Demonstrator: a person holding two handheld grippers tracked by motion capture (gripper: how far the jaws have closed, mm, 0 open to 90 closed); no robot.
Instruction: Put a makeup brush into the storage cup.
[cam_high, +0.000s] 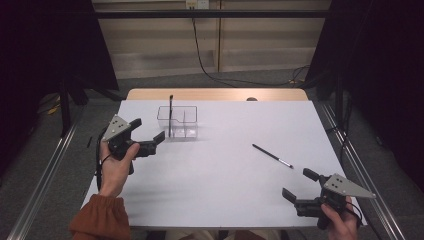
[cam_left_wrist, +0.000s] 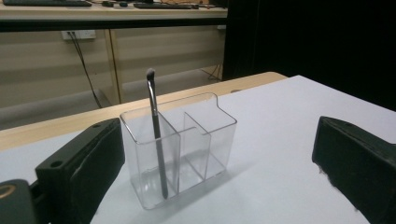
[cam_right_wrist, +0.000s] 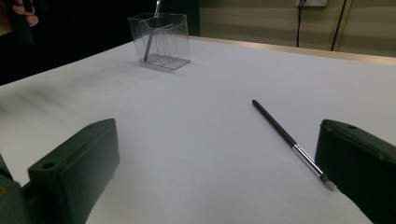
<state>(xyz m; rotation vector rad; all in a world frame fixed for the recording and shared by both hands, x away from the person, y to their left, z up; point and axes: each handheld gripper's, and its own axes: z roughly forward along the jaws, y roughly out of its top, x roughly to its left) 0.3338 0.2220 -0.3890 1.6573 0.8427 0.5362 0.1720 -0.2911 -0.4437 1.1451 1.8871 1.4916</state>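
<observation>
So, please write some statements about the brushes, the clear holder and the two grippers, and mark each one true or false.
1. One brush stands in the clear holder. True.
2. The second brush lies inside the holder too. False: it lies flat on the white table, apart from the holder.
3. The left gripper is open and holds nothing. True.
4. The right gripper is shut on the lying brush. False: its fingers are open, with the brush beside them.

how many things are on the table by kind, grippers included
brushes: 2, one upright in the holder, one flat on the table
clear holder: 1
grippers: 2, left gripper and right gripper, both open
total: 5
</observation>
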